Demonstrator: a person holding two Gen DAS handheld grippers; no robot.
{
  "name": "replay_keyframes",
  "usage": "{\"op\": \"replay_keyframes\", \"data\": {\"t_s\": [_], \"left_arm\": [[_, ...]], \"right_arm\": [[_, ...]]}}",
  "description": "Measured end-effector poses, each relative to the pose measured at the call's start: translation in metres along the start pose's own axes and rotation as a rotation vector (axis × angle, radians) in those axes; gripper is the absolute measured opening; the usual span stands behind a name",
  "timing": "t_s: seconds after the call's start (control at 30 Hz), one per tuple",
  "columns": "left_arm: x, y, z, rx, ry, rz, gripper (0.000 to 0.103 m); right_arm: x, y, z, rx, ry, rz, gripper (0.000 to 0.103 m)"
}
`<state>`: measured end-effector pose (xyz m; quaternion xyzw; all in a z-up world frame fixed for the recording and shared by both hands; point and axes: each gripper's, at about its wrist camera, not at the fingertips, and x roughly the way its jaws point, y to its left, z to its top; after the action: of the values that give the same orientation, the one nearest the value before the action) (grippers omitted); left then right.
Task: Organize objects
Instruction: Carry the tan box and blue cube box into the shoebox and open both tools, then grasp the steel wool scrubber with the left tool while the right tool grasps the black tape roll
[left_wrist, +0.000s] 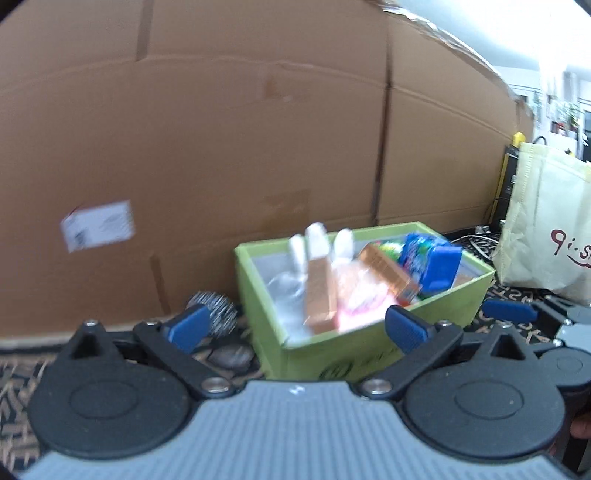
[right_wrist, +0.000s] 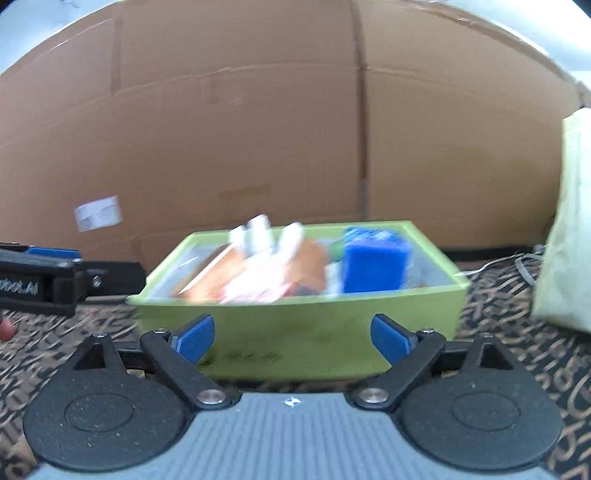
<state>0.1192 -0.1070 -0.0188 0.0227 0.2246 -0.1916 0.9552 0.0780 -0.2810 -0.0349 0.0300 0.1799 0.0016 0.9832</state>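
Observation:
A lime-green box (left_wrist: 354, 354) (right_wrist: 295, 332) stands on the patterned carpet, filled with several items: white-capped bottles (left_wrist: 317, 243) (right_wrist: 258, 229), an orange carton (left_wrist: 321, 295), a pink packet (right_wrist: 258, 284) and a blue container (left_wrist: 439, 266) (right_wrist: 373, 262). My left gripper (left_wrist: 295, 326) is open in front of the box's near corner, with nothing between its blue pads. My right gripper (right_wrist: 293, 338) is open before the box's front wall, also holding nothing. A steel scouring ball (left_wrist: 218, 310) lies on the carpet left of the box. The left gripper's black body (right_wrist: 55, 284) shows at the left edge of the right wrist view.
A tall cardboard wall (left_wrist: 221, 147) (right_wrist: 258, 129) rises right behind the box. A cream fabric bag (left_wrist: 546, 229) (right_wrist: 569, 229) stands to the right, with cables beside it. A grey pebble-like object (left_wrist: 229, 356) lies near the scouring ball.

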Motion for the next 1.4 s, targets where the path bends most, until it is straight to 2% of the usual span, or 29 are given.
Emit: {"op": "replay_keyframes", "data": {"t_s": [0.13, 0.2, 0.27, 0.3, 0.47, 0.63, 0.83, 0.97, 1.1, 1.17, 1.3, 1.4], "left_arm": [[-0.025, 0.029, -0.022, -0.084, 0.056, 0.060, 0.103], [-0.027, 0.045, -0.029, -0.128, 0.079, 0.087, 0.103], [-0.035, 0.062, -0.035, -0.173, 0.093, 0.106, 0.103], [-0.036, 0.070, -0.036, -0.190, 0.098, 0.117, 0.103], [-0.039, 0.097, -0.037, -0.221, 0.094, 0.187, 0.103], [-0.035, 0.116, -0.038, -0.237, 0.106, 0.221, 0.103], [-0.022, 0.131, -0.035, -0.240, 0.122, 0.244, 0.103], [-0.012, 0.134, -0.033, -0.234, 0.129, 0.239, 0.103], [-0.004, 0.136, -0.034, -0.218, 0.135, 0.234, 0.103], [-0.001, 0.139, -0.034, -0.218, 0.136, 0.230, 0.103], [0.011, 0.146, -0.034, -0.242, 0.144, 0.222, 0.103], [0.017, 0.148, -0.032, -0.239, 0.149, 0.220, 0.103]], "right_arm": [[0.002, 0.028, -0.013, -0.026, 0.040, 0.065, 0.095], [0.005, 0.041, -0.017, -0.036, 0.065, 0.107, 0.091], [0.009, 0.055, -0.020, -0.057, 0.075, 0.144, 0.073], [0.009, 0.064, -0.020, -0.073, 0.079, 0.160, 0.069], [0.023, 0.103, -0.016, -0.145, 0.076, 0.228, 0.068], [0.047, 0.132, -0.012, -0.187, 0.075, 0.254, 0.069], [0.073, 0.146, -0.008, -0.198, 0.056, 0.191, 0.072], [0.076, 0.137, -0.009, -0.167, 0.048, 0.166, 0.067], [0.082, 0.127, -0.006, -0.122, 0.047, 0.050, 0.064], [0.086, 0.124, -0.005, -0.112, 0.061, 0.003, 0.071], [0.093, 0.140, -0.005, -0.177, 0.075, 0.091, 0.070], [0.104, 0.156, -0.004, -0.244, 0.070, 0.086, 0.069]]}}
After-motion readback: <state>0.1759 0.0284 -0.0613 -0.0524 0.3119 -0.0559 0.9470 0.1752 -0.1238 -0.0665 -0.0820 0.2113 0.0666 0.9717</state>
